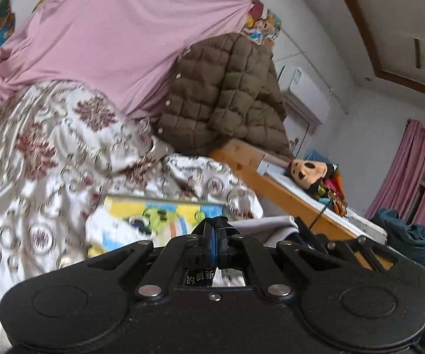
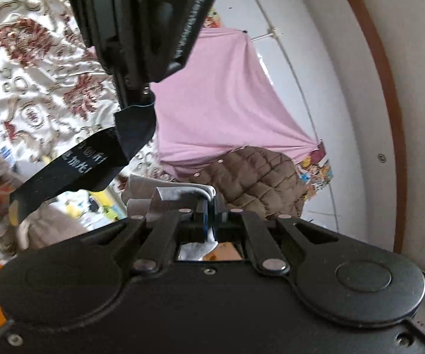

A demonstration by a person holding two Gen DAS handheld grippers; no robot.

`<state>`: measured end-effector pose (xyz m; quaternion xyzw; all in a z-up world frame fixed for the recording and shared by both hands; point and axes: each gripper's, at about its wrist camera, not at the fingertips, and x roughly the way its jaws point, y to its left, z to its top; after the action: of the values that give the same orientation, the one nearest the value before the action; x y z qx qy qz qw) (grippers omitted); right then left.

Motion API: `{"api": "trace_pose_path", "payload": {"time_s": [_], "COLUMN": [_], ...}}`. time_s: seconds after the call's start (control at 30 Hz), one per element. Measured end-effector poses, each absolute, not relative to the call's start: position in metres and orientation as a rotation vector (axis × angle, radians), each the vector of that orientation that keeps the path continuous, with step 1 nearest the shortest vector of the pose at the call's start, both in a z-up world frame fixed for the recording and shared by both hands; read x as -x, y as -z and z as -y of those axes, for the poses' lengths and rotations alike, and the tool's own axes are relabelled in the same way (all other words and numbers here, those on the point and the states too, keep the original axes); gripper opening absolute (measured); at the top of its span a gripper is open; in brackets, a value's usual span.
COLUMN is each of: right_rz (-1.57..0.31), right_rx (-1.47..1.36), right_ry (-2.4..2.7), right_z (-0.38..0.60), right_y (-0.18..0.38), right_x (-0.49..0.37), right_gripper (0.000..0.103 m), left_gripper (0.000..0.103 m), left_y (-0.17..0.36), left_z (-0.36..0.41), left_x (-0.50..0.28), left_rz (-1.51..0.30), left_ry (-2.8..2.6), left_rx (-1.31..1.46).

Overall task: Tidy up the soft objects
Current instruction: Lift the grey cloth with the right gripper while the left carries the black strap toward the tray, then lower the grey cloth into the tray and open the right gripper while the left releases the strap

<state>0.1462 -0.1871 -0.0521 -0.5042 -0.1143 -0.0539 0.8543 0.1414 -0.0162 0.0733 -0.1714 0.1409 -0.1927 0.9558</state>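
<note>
My left gripper [image 1: 214, 233] has its fingers pressed together, over a cartoon-print pillow [image 1: 141, 224]; grey cloth [image 1: 268, 225] lies just right of the fingers, and whether they pinch it is unclear. My right gripper [image 2: 212, 206] is shut on a folded grey cloth [image 2: 168, 194], which bunches up on the left of the fingers. The left gripper's body and its black strap [image 2: 73, 165] hang across the top left of the right wrist view. A white quilt with red flower patterns [image 1: 44, 147] lies heaped on the bed.
A brown quilted jacket [image 1: 227, 94] hangs on the wooden bed frame [image 1: 286, 194] in front of a pink sheet [image 1: 118, 38]. A plush toy [image 1: 309, 174] and colourful cloth lie on the ledge at right. A dark blue garment [image 1: 407, 233] lies further right.
</note>
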Motion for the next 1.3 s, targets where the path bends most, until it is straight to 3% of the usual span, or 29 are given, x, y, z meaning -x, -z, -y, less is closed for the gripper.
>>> {"api": "trace_pose_path", "payload": {"time_s": [0.77,1.3], "right_rz": [0.017,-0.286], "right_rx": [0.616,0.512], "right_ry": [0.142,0.148], "right_z": [0.237,0.273], "right_y": [0.029,0.076], "right_x": [-0.291,-0.334], "right_gripper": [0.000,0.000], "left_gripper": [0.000,0.000], "left_y": [-0.036,0.048], "left_z": [-0.007,-0.005], "left_x": [-0.327,-0.383], "left_rz": [-0.236,-0.571], "left_ry": [0.346,0.271], "left_rx": [0.438,0.393]}}
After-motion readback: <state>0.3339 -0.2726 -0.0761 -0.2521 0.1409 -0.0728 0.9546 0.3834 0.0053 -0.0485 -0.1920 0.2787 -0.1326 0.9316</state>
